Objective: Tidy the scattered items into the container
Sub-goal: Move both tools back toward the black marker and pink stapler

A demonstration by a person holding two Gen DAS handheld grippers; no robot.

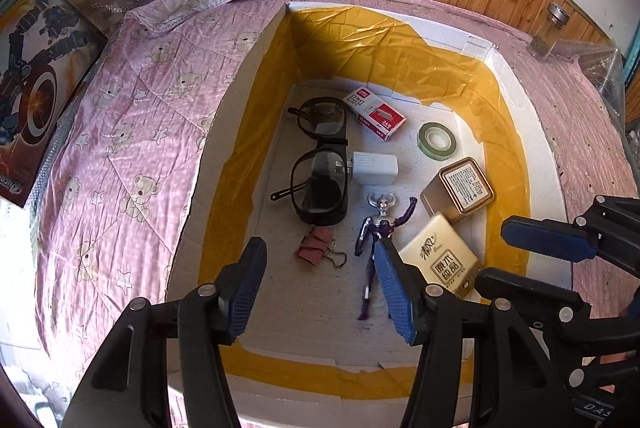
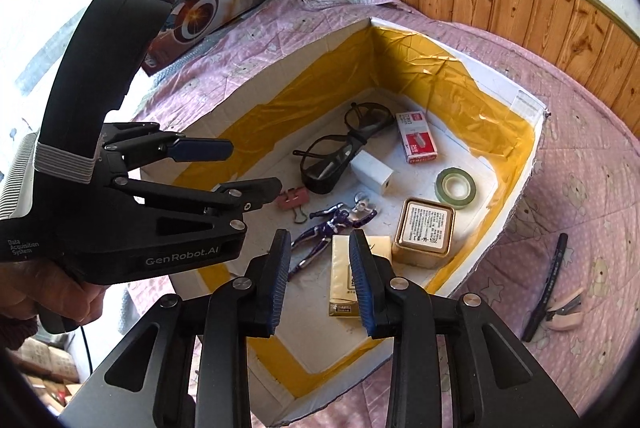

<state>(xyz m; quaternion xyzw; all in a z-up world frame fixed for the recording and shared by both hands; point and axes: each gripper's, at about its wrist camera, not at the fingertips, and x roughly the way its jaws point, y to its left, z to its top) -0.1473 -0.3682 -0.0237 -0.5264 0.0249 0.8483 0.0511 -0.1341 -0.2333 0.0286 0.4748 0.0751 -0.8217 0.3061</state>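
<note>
Both your grippers, left (image 1: 320,284) and right (image 2: 320,276), hang jaws apart and empty over the box (image 2: 516,164); most clutter's already inside. Pen (image 2: 546,286) and clip (image 2: 564,312) lie outside on the quilt (image 2: 580,196), right-side reach.

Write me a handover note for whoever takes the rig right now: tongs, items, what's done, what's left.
Left tongs: open, empty, above the box's near end.
Right tongs: open, empty, over the tissue pack.
In the box: glasses, staple box, white plug, tape roll, gold tin, tissue pack, toy figure, binder clips.
Left on the bedspread: black pen and pink stapler, right of the box; small jar near the wall panelling, possibly not part of the job.
</note>
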